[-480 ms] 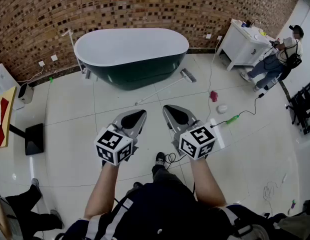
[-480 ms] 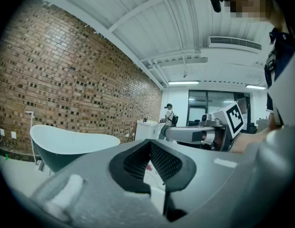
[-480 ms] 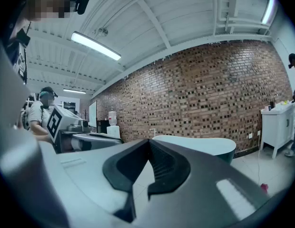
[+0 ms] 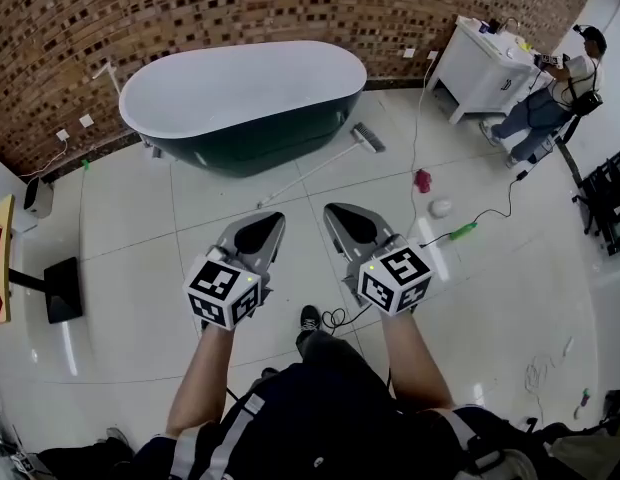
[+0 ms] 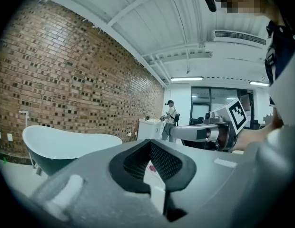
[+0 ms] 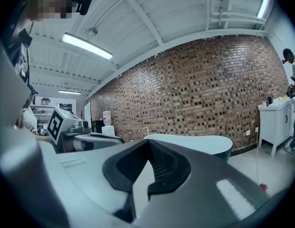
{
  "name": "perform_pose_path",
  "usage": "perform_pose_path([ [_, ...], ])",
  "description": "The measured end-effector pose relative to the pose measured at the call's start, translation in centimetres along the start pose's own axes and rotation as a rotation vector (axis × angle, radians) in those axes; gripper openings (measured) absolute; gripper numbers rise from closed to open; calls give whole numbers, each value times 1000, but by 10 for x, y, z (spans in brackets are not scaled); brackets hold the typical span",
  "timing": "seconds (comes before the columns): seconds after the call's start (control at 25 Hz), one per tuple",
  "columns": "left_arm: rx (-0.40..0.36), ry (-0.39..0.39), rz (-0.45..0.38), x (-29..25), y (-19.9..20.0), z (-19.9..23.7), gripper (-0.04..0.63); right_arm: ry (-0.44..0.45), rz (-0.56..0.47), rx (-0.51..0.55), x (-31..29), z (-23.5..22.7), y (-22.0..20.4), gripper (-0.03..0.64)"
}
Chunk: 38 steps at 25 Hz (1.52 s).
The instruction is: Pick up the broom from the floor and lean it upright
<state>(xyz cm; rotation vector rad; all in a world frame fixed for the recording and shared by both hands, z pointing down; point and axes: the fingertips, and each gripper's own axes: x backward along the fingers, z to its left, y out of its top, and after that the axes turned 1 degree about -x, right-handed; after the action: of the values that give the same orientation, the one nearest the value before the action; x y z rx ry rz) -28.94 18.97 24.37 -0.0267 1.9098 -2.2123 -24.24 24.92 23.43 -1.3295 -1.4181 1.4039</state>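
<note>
A: Broom [image 4: 310, 174] location?
B: Flat on the floor [image 4: 140, 228], well ahead of left gripper [image 4: 276, 218] and right gripper [image 4: 330, 210], head end by the bathtub [image 4: 240, 88]. Both closed, empty
A: Handling?
B: Probably light, stiff, head-heavy, with a slick pole. Take it mid-handle

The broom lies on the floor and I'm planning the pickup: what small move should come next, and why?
Probably step forward and bring the right gripper toward the near end of the broom handle. The broom lies flat beside the bathtub, well beyond both grippers, and the left gripper and the right one are both shut and empty.
</note>
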Motion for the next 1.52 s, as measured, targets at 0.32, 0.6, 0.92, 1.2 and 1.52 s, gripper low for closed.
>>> perform_pose_path([
  [0.32,-1,47,24,-70,9,37,0,45,2,-20,-28,-72,6,3],
  [0.6,6,34,82,-127,7,52,0,40,-9,-32,-53,-126,16,3],
  [0.92,17,-1,93,-186,10,89,0,5,-11,-18,-95,-174,28,3],
  [1.2,27,-47,55,-257,35,146,0,-48,0,13,-154,-235,53,3],
  [1.52,62,-65,11,-320,61,216,0,-145,21,17,-218,-297,79,94],
])
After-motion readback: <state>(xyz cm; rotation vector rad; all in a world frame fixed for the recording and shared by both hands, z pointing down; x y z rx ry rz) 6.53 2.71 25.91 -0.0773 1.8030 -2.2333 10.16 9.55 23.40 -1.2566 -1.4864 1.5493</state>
